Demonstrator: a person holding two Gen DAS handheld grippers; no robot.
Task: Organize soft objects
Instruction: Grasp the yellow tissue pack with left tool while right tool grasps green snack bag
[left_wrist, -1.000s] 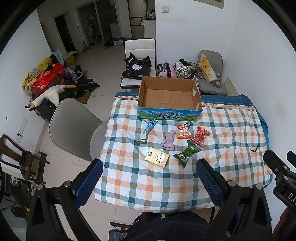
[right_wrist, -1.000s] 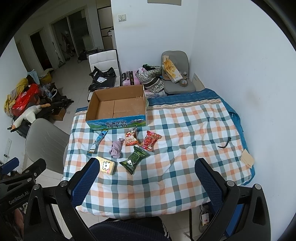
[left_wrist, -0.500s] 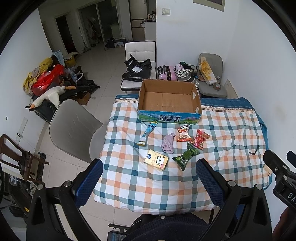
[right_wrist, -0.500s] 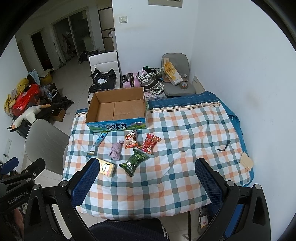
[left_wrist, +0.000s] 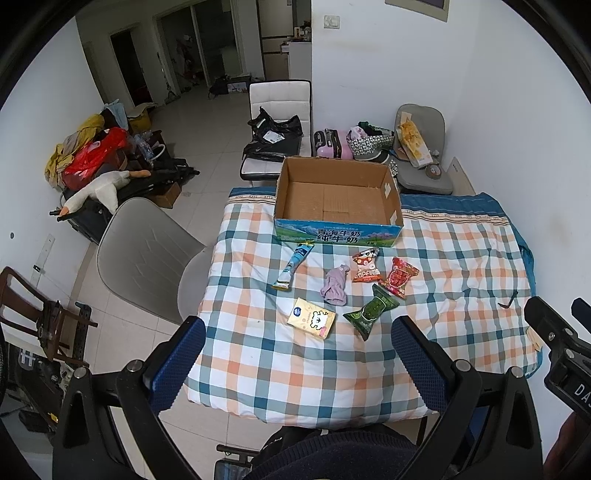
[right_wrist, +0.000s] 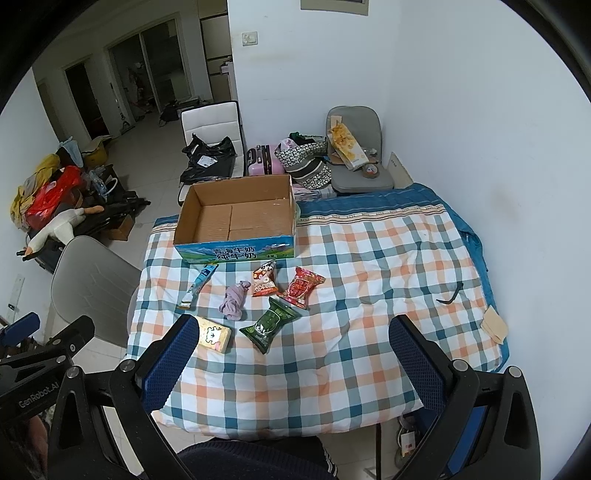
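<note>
Nothing is sorted yet, as far as the views show: the cardboard box (left_wrist: 338, 201) sits open and bare inside at the far edge of the tabletop (left_wrist: 461, 266), left of its middle, and all six soft items lie loose on the checked cloth just in front of it. Every one of them is left to handle.

Nearest the box, a slim blue tube-shaped sachet (left_wrist: 293, 265) lies angled toward the left edge. Right of it sits a crumpled lilac cloth (left_wrist: 335, 286), limp and bunched, likely to sag when lifted. Beside that is an orange-and-white snack packet (left_wrist: 365, 265), touching or almost touching a red snack packet (left_wrist: 399, 277). Closer to the near edge lie a green snack packet (left_wrist: 371, 312) and a yellow tissue pack (left_wrist: 311, 318) with a cartoon print; the packets look puffy and crinkled, so they should squash under a pinch.

The left claw (left_wrist: 297, 363) is spread wide with nothing between its blue pads, held high above the near edge. The right claw (right_wrist: 293, 363) is likewise wide apart and empty, hovering over the same edge
</note>
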